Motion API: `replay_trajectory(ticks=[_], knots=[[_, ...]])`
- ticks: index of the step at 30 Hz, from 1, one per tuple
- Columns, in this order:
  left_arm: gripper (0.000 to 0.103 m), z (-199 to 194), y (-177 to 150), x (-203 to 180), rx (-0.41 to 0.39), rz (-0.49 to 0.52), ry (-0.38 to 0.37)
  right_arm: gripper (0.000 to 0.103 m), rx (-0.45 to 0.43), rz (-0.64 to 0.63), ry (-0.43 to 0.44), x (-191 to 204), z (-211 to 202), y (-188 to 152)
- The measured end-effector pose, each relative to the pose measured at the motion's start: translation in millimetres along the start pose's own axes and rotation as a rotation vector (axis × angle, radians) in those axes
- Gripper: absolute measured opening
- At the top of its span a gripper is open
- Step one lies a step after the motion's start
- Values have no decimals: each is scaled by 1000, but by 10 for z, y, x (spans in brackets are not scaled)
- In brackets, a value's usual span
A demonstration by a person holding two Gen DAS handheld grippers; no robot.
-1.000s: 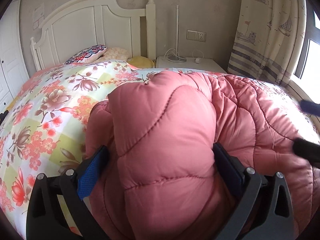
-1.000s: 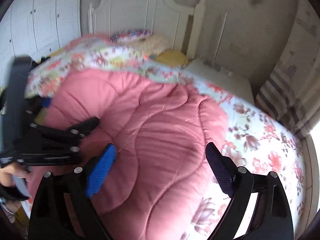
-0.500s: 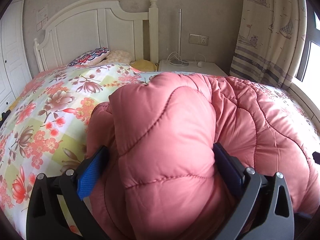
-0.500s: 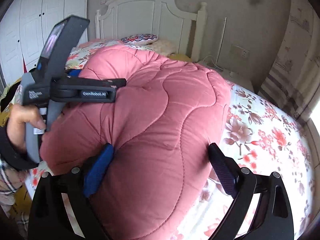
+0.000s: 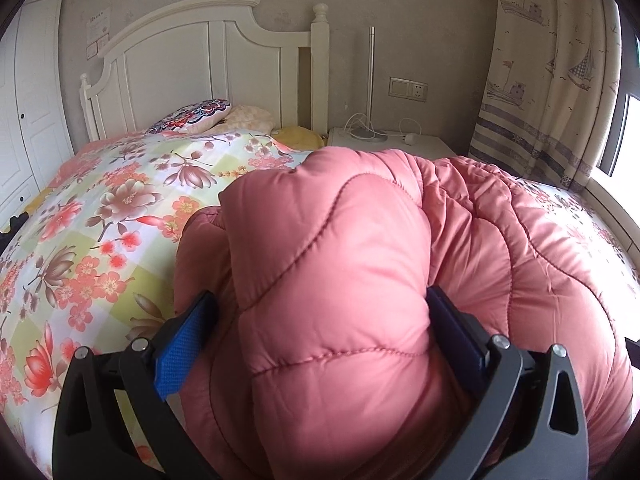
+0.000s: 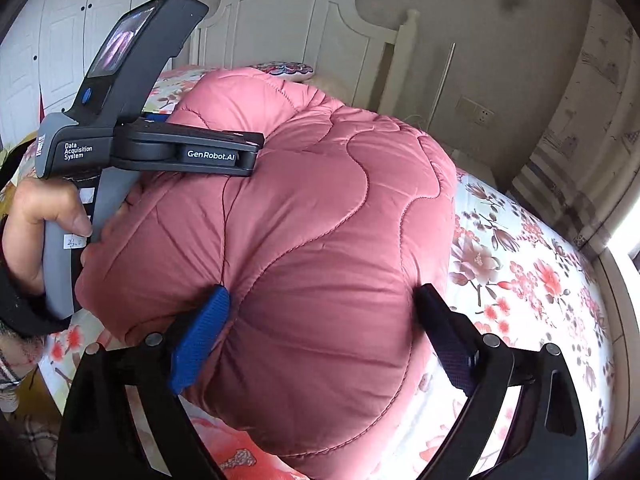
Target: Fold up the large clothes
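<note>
A puffy pink quilted coat [image 5: 340, 280] lies bunched on the floral bedspread [image 5: 100, 220]. My left gripper [image 5: 320, 312] has its jaws wide around a thick fold of the coat, which fills the gap and presses against both pads. My right gripper [image 6: 320, 312] likewise holds a thick roll of the same coat [image 6: 312, 240] between its jaws. In the right wrist view the left gripper's body [image 6: 152, 152] and the hand holding it sit at the coat's left side.
A white headboard [image 5: 200, 60] and pillows [image 5: 192, 114] are at the far end of the bed. A white nightstand [image 5: 392, 144] with a lamp pole stands right of it. A curtain [image 5: 552, 72] and window are at the right. White wardrobe doors [image 6: 60, 40] stand left.
The right gripper swung in and closed around the coat's right end, and the coat has bunched into a raised roll between both grippers. The left gripper has kept its grip.
</note>
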State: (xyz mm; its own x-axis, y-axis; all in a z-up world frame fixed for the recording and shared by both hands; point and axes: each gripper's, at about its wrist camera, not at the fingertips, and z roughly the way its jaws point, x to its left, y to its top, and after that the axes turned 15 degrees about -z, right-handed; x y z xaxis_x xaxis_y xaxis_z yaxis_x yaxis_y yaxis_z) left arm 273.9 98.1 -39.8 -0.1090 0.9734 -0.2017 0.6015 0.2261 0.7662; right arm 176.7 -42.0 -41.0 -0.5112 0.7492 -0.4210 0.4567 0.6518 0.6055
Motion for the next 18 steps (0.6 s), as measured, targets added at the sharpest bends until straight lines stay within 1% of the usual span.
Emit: replay_trajectory(ticks=[2,4,5,7,8,9,10,11,12,14,16,18], knots=[[101,-6,-5,-5,1,-2,0,92,-5,23,25,-50,-53,8],[101,0,3,0,4,-7,-3,91,-43,87,84,-196,-163,5],[101,8,6,8,6,-9,-6,92,-67,148,113,-313,-198,-16],[101,10,9,11,10,-12,-10,96,-96,324,141,-619,-218,-107],[101,15,10,18,11,-13,-11,97,-80,430,152,-783,-166,-182],[101,15,11,15,12,-13,-12,97,-40,518,182,-911,-66,-253],[101,18,11,14,14,-13,-13,97,-14,573,233,-983,35,-303],[101,24,14,22,15,-14,-15,97,-7,621,319,-1026,150,-349],[101,26,17,27,18,-16,-17,97,-6,652,397,-1034,248,-369],[101,30,19,37,20,-18,-20,99,11,664,471,-974,382,-339],[101,34,23,44,20,-17,-17,99,35,639,474,-877,470,-270],[101,35,26,58,22,-29,-11,99,36,637,472,-845,534,-236]])
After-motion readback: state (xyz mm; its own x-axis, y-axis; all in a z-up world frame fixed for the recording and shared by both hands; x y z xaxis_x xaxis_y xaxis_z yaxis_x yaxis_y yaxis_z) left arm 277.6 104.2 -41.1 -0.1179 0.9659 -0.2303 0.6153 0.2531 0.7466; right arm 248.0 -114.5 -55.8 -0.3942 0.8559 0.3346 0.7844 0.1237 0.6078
